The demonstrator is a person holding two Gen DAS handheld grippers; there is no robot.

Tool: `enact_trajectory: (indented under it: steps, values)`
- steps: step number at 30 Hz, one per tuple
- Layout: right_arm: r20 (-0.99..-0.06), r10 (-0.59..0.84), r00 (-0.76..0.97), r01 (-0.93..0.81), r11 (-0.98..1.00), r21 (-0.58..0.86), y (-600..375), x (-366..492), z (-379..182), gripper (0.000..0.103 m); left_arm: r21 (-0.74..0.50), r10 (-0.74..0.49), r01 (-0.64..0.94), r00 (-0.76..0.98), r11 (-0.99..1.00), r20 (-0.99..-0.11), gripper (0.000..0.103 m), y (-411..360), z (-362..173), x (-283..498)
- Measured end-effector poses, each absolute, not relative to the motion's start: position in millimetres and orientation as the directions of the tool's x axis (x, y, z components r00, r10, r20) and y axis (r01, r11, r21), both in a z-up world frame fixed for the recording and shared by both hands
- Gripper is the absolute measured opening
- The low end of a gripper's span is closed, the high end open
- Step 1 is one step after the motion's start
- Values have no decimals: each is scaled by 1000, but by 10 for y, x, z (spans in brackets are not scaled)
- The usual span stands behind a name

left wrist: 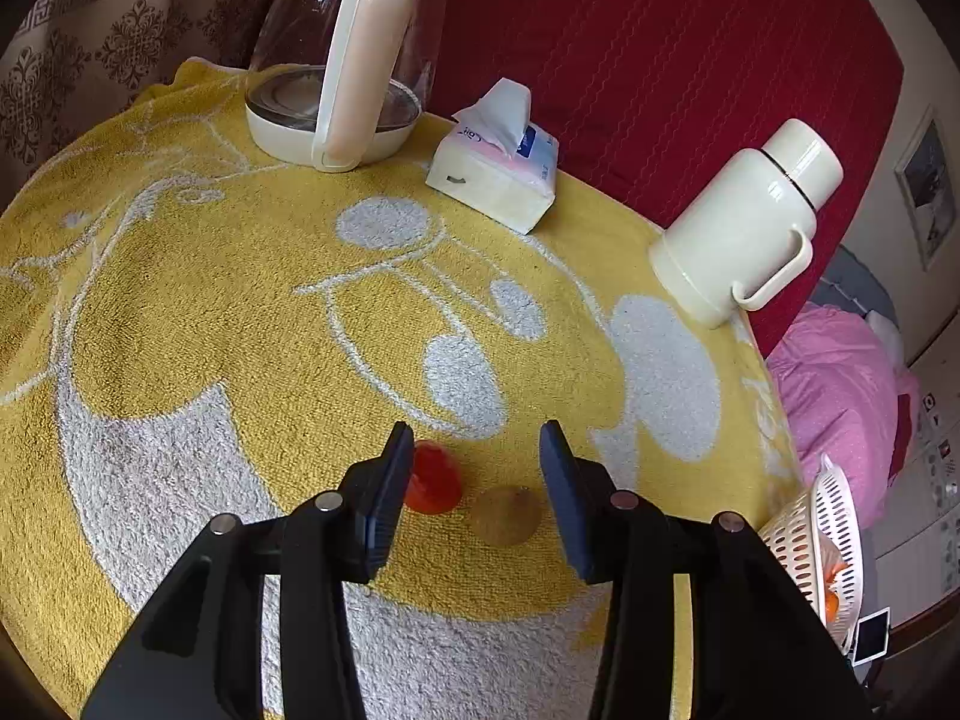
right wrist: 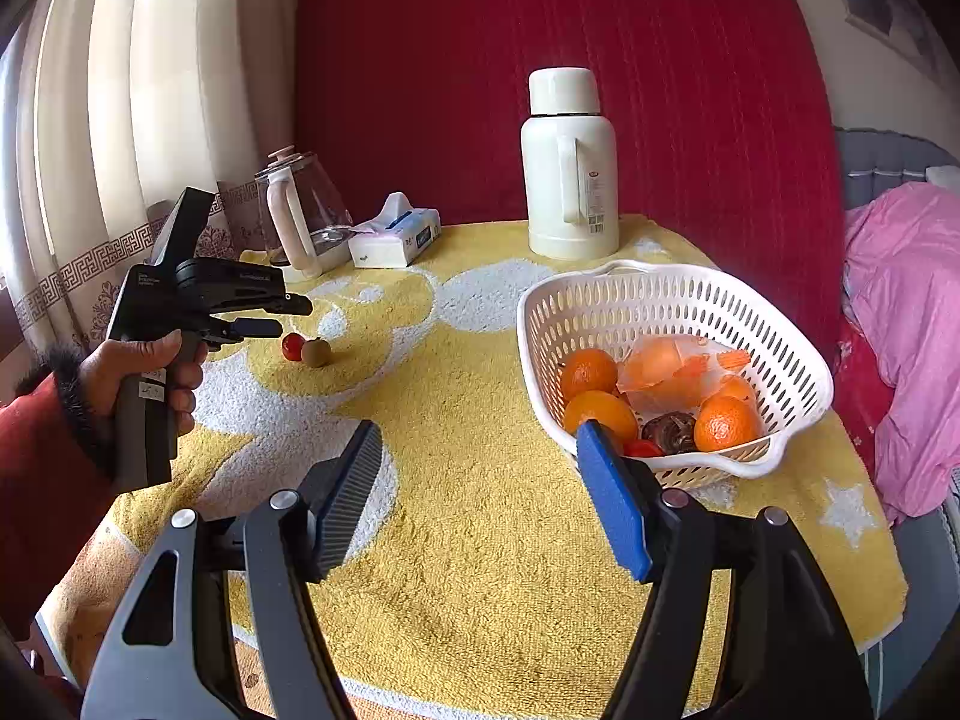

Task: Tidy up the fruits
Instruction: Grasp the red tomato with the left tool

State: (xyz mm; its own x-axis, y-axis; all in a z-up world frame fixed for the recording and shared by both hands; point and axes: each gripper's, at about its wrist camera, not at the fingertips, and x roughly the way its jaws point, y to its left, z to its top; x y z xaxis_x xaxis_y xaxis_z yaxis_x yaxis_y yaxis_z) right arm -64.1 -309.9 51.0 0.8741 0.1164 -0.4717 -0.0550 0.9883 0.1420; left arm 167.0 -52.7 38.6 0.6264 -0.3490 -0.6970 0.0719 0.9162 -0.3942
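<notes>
A small red tomato point(left wrist: 433, 479) and a brown kiwi point(left wrist: 504, 516) lie side by side on the yellow towel point(left wrist: 240, 276). My left gripper point(left wrist: 475, 438) hovers over them, open. The tomato shows by its left finger and the kiwi in the gap, and neither pad presses on them. From the right wrist, a hand in a red sleeve holds the left gripper point(right wrist: 293, 318) just above the tomato point(right wrist: 292, 346) and kiwi point(right wrist: 316, 352). My right gripper point(right wrist: 480, 429) is open and empty, left of the white basket point(right wrist: 660, 288), which holds oranges point(right wrist: 726, 423), a plastic bag and other fruit.
A glass kettle point(left wrist: 342, 60), a tissue pack point(left wrist: 498, 174) and a cream thermos point(left wrist: 744, 222) stand along the table's far side against a red wall. The basket point(left wrist: 804, 516) sits at the right table edge. Pink bedding point(right wrist: 912, 348) lies beyond that edge.
</notes>
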Motion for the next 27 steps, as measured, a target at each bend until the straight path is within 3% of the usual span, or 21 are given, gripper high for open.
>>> enact_trajectory:
  steps: [16,22,27]
  values:
    - [-470,114,875,-54,989,139,-3091,-621,504,69,-356,-290,16,617,934,-732,43,-494,171,1697]
    - [-469,111,876,-53,989,136,-3085,-620,503,69,-341,-279,24,628,940,-727,27,-455,153,1625]
    - [-469,114,876,-58,989,133,-3062,-627,495,69,-330,-275,40,651,943,-707,26,-399,168,1526]
